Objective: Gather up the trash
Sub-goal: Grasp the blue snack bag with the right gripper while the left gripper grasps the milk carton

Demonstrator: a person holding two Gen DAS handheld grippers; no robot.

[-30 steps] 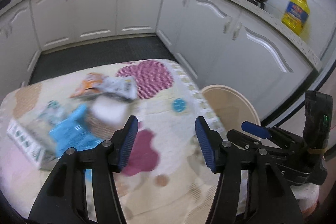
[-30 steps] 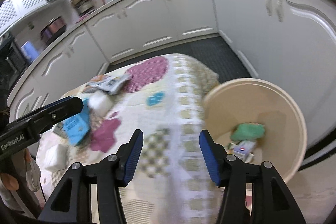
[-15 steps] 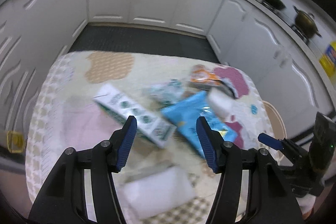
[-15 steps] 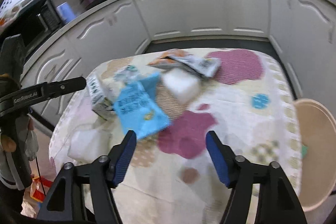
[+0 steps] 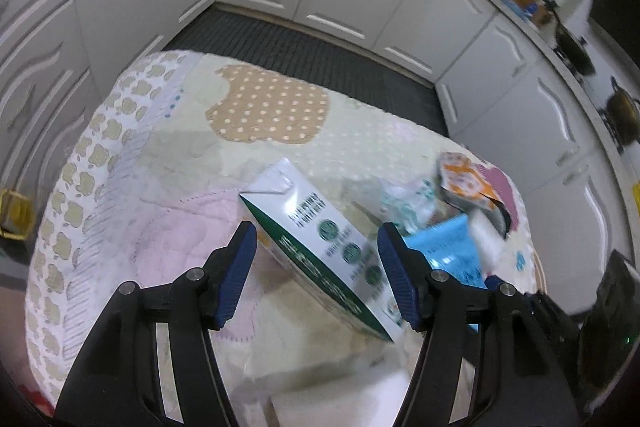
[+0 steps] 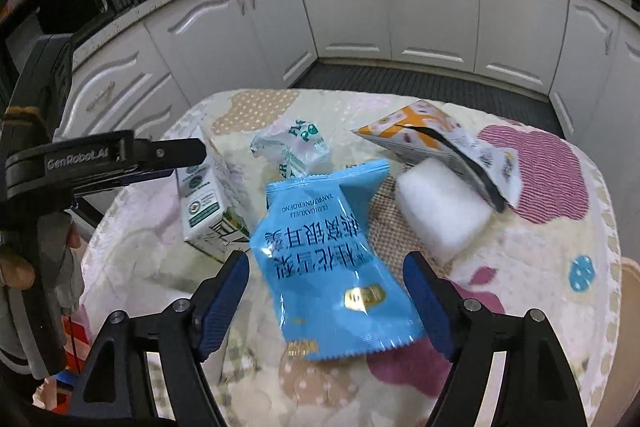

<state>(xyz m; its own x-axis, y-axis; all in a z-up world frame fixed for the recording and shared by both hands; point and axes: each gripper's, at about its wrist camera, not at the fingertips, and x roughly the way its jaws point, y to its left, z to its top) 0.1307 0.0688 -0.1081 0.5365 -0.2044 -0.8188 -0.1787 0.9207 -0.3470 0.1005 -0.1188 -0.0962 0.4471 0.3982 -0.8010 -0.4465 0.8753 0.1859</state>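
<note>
Where the bin showed, right gripper [image 6: 326, 297] opening frames blue packet [image 6: 332, 267].

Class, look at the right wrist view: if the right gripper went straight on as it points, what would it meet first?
Most likely the blue snack packet, lying between the opening jaws of the right gripper, pads not touching it.

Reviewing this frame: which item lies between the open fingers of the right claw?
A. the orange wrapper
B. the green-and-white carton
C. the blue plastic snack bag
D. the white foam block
C: in the right wrist view the blue plastic snack bag lies on the tablecloth between the fingers of the right claw, whose jaws are opening and not touching it.
</note>
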